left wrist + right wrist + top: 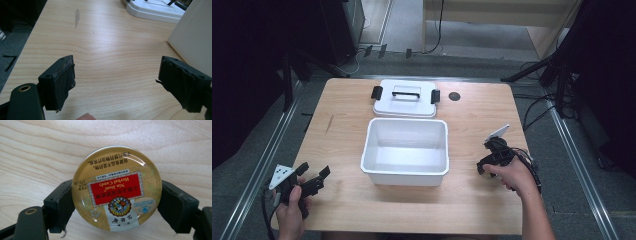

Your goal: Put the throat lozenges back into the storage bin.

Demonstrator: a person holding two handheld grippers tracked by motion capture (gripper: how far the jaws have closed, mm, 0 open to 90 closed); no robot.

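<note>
We look down on a light wooden table (472, 200) with rounded corners, standing on grey carpet (257, 165). Metal rails (262, 172) run along the floor on both sides of it. Beyond the far edge we see pale wooden furniture (512, 15), with cables (532, 112) trailing across the floor at right. Dark stand legs (292, 75) flank the table, and both upper corners sit in deep shadow.
</note>
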